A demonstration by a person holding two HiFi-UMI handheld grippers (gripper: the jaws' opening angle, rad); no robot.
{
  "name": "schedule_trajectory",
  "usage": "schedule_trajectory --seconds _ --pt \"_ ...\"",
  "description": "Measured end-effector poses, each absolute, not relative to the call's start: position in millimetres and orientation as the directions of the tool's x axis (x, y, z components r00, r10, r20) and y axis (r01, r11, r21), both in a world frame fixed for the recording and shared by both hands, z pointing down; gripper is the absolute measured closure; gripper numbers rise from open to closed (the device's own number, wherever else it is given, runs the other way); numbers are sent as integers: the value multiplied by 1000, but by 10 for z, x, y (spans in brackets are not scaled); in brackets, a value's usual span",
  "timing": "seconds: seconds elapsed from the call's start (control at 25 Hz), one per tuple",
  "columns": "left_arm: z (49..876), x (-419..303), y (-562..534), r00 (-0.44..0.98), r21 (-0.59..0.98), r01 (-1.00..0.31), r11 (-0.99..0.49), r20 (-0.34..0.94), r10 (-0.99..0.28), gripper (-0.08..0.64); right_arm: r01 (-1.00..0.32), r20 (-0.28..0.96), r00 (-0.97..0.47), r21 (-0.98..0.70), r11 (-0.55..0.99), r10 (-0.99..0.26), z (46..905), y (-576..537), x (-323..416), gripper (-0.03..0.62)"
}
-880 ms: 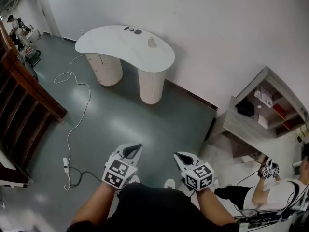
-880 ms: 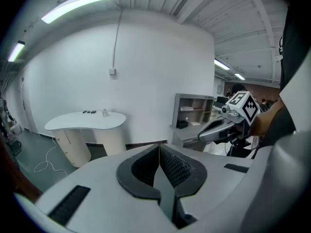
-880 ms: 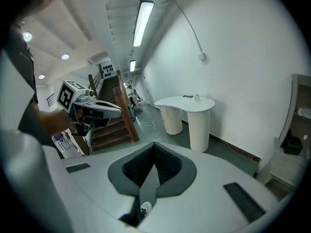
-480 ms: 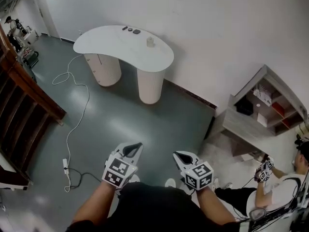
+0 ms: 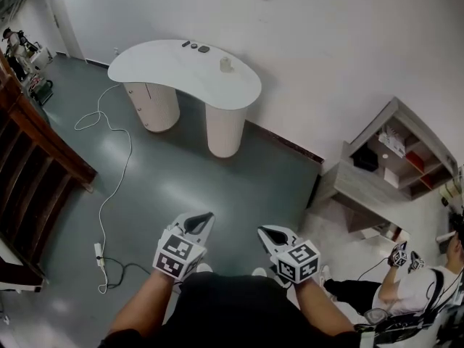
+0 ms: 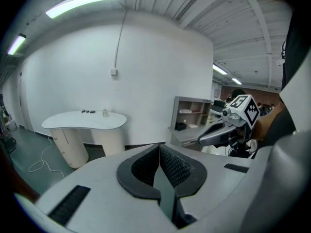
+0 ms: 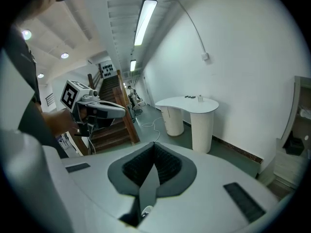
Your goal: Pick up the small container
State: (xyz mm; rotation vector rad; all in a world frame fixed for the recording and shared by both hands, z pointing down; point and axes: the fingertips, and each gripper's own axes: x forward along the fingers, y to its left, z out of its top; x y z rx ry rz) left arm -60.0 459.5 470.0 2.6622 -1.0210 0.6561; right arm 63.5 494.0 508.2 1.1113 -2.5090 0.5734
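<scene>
A small pale container (image 5: 225, 64) stands on a white kidney-shaped table (image 5: 152, 64) across the room; it also shows as a tiny upright shape, the container (image 6: 104, 113), on the table (image 6: 68, 122) in the left gripper view, and as the container (image 7: 200, 98) in the right gripper view. My left gripper (image 5: 204, 219) and right gripper (image 5: 262, 232) are held close to my body, far from the table. Both are shut with nothing between the pads; the left gripper (image 6: 159, 147) and right gripper (image 7: 154, 145) show jaws pressed together.
Three small dark items (image 5: 196, 46) lie at the table's far end. A white cable (image 5: 109, 172) with a power strip trails over the grey floor. A wooden stair rail (image 5: 36, 151) runs at left. A grey shelf unit (image 5: 395, 162) stands at right, with a person's sleeve (image 5: 406, 292) below it.
The view has shifted slightly, the table drifting left. The person at lower right has moved their hand-held grippers. My own grippers keep their place and stay shut.
</scene>
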Motion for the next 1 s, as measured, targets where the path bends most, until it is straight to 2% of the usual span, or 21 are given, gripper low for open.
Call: schedule_trajectory --seconds 0.24,0.52,1.0 --pt "4707 -1009 4653 665 -7 -647 -762 484 -569 543 -776 435 -621 -230 587 -651 5080 4940 213 595" --pt "4875 -1456 4699 671 20 -641 -768 501 -547 543 -789 461 -603 -228 570 -651 5194 5020 -200 597" --pt "4941 -1571 4410 686 51 -639 -767 490 -538 543 -801 462 -588 -221 556 -664 5180 4601 -303 597"
